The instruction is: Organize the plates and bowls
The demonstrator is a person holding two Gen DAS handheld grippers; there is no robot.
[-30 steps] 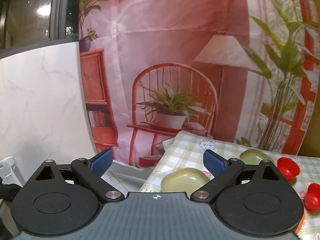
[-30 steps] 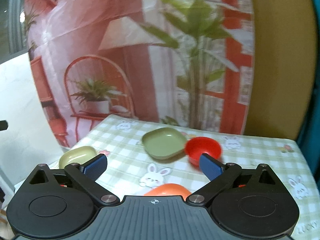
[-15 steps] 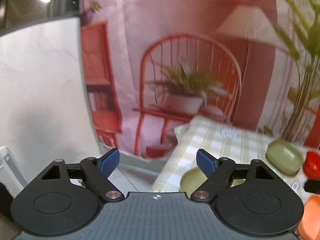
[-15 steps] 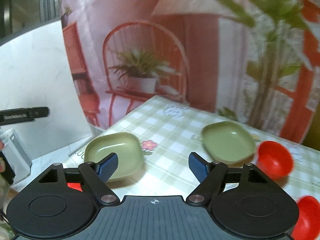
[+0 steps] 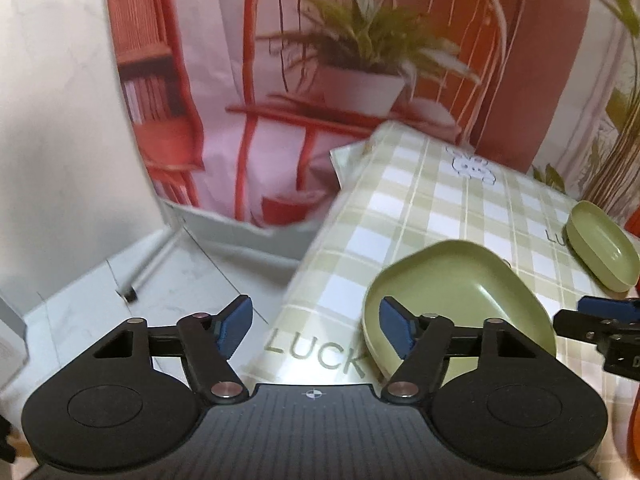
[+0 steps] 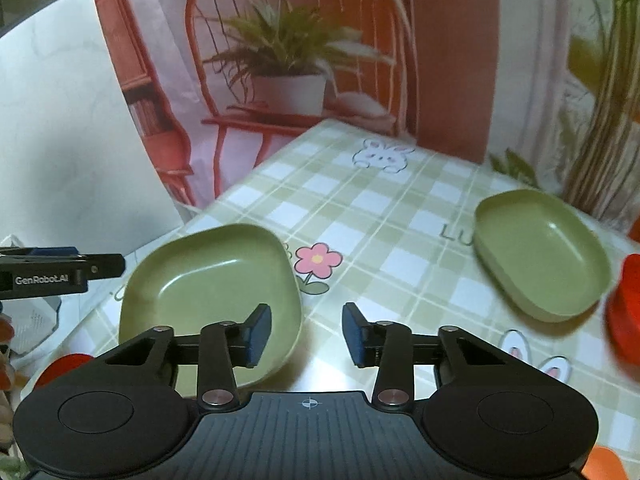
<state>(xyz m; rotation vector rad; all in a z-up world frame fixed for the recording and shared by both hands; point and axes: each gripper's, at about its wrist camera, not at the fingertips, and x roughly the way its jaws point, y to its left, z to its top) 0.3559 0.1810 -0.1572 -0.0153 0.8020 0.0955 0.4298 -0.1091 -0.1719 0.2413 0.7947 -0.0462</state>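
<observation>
The left tongs (image 5: pixel 314 326) are closing, their blue pads apart with nothing gripped. The right-hand pad (image 5: pixel 394 327) sits over the near left rim of a green square plate (image 5: pixel 460 300); whether it touches the rim cannot be told. The left-hand pad hangs over the desk's edge and the pale tiled floor (image 5: pixel 120 280) beyond it.

The right tongs (image 6: pixel 306 336) are closing too, narrower than the left pair, and nothing is clamped between them. Their left pad (image 6: pixel 258 334) overlaps the near right corner of the same green square plate (image 6: pixel 208 280); the gap between the pads shows only the checked tablecloth (image 6: pixel 360 220). From this camera, the left tongs' black finger enters at the left edge, just beside that plate's left side.

The plate lies flat near the desk's left front corner, beside a printed pink flower (image 6: pixel 318 260). A second green plate (image 6: pixel 544 252), the same rounded-square shape, rests well apart from it toward the right and further back. A red bowl (image 6: pixel 624 308) shows at the right edge, near that second plate, blurred and partly cut off. An orange dish (image 6: pixel 604 464) peeks in at the bottom right corner.

The desk (image 5: pixel 420 200) carries a green-and-white check cloth with rabbit drawings. Behind it hangs a backdrop (image 6: pixel 280 60) printed with a red chair and a potted plant.
</observation>
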